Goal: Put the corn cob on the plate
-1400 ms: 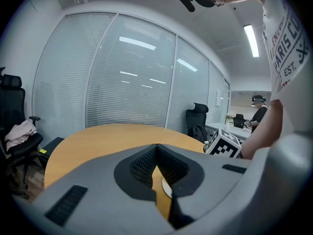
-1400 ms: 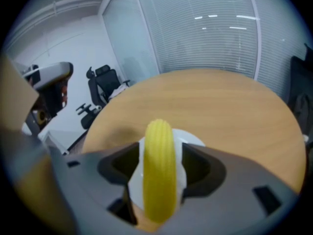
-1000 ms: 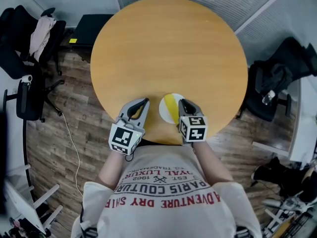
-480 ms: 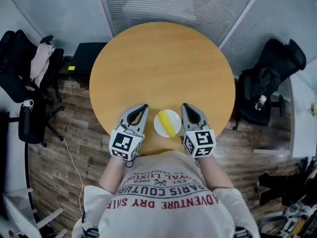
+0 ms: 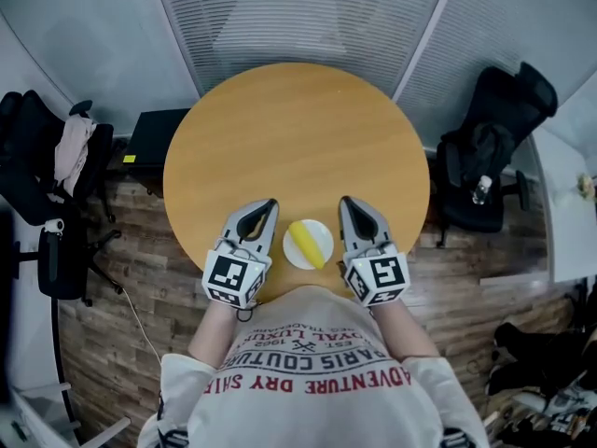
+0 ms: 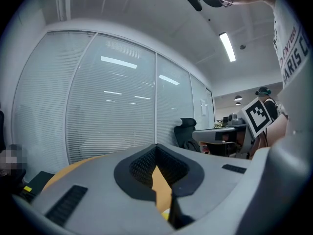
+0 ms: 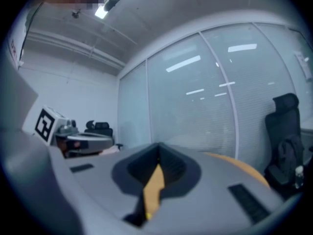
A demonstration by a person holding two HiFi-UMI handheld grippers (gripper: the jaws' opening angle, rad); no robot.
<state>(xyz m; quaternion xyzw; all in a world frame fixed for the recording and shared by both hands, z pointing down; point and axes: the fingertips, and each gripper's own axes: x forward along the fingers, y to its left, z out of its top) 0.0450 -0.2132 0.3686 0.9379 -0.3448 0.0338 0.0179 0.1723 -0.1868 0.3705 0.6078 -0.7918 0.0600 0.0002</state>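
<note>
The yellow corn cob (image 5: 304, 244) lies on a small white plate (image 5: 324, 234) near the front edge of the round wooden table (image 5: 298, 138). My left gripper (image 5: 269, 204) hangs just left of the plate, its jaws closed tip to tip with nothing between them. Just right of the plate is my right gripper (image 5: 345, 202), also shut and empty. Both point level across the table toward the glass wall. In the left gripper view the gripper (image 6: 156, 145) shows its jaws meeting, and the right gripper (image 7: 158, 157) looks the same in its own view.
Black office chairs stand to the left (image 5: 42, 185) and to the right (image 5: 490, 143) of the table. A black case (image 5: 154, 138) lies on the wooden floor at the back left. A glass wall with blinds (image 5: 298, 17) runs behind the table.
Both grippers have lifted off the table and drawn apart from the plate, the right one more. The corn cob and plate have stayed put.
</note>
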